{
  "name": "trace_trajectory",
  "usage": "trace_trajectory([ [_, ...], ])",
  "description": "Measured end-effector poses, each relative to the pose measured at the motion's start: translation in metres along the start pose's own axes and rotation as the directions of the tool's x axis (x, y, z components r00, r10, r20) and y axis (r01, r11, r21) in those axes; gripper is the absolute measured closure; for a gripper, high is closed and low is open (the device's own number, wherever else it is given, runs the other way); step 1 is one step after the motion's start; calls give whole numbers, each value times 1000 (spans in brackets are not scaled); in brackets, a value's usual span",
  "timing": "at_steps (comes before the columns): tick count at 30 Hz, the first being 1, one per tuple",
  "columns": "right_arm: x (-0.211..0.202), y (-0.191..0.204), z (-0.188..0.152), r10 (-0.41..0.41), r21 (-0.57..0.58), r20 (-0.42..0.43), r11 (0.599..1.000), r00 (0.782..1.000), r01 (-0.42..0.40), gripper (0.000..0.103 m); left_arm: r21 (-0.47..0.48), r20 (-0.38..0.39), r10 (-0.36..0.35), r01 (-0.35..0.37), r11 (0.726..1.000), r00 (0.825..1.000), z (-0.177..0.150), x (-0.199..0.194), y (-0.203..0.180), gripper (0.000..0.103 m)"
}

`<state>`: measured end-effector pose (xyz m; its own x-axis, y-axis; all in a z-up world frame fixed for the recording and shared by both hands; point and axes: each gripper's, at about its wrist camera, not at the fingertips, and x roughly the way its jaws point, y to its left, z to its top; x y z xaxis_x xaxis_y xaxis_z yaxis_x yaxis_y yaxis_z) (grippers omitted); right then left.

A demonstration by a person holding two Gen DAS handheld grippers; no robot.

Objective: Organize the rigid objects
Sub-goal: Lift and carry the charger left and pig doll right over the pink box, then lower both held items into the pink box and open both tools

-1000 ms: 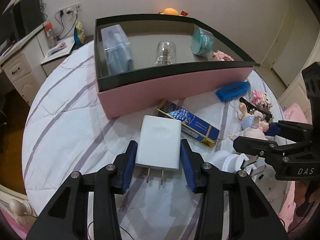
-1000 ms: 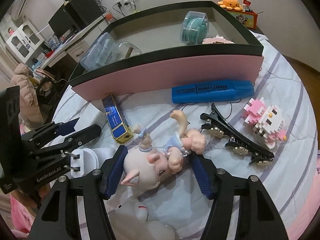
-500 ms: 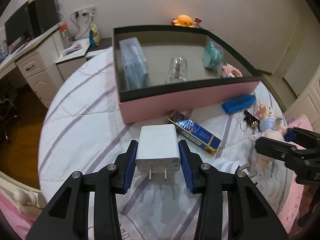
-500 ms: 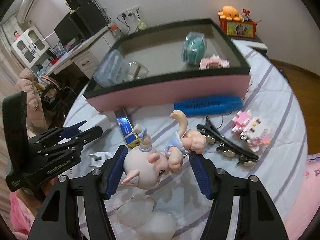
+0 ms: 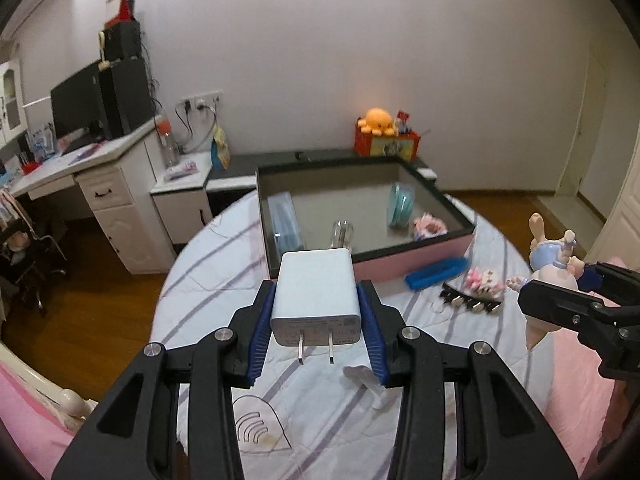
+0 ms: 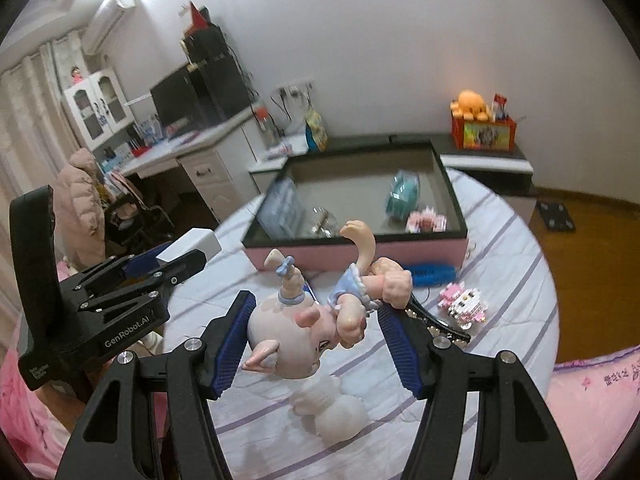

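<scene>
You're clamping the white charger (image 5: 316, 292) in the left gripper (image 5: 317, 330), pads on its flat sides, prongs facing you, raised above the bed (image 5: 208, 280). It's looking light, stiff and smooth, so flat faces suit it. The right gripper (image 6: 316, 340) is pinching the pig figurine (image 6: 304, 324) by head and body, also in the air; thin limbs seem fragile. The pink box (image 6: 360, 254) is sitting ahead.

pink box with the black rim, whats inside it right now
Inside the pink box: a clear blue-tinted case at the left, a small glass jar, a teal round container and a pink block toy. The pig doll covers part of the near wall.
</scene>
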<state>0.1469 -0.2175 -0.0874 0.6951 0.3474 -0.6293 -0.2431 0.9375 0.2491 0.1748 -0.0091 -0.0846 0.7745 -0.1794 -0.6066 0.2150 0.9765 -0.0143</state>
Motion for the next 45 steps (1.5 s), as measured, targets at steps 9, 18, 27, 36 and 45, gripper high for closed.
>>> trace_trajectory([
  [9, -23, 2, -10, 14, 4, 50, 1000, 999, -14, 39, 18, 64, 35, -36, 999, 997, 0, -26, -11, 61],
  [18, -9, -10, 6, 10, 8, 55, 1000, 998, -10, 38, 19, 52, 13, -14, 1000, 999, 14, 0, -14, 61],
  [27, 41, -36, 52, 24, 27, 25, 999, 999, -25, 38, 7, -5, -4, 4, 1000, 1000, 56, 64, -11, 61],
  [36, 121, -71, 85, 28, 75, -107, 997, 994, -20, 38, 5, -125, 2, -1, 1000, 992, 87, 147, -17, 61],
  [45, 164, -89, 93, 55, 81, -197, 996, 979, -39, 38, -1, -207, 14, -15, 1000, 978, 97, 194, -19, 61],
])
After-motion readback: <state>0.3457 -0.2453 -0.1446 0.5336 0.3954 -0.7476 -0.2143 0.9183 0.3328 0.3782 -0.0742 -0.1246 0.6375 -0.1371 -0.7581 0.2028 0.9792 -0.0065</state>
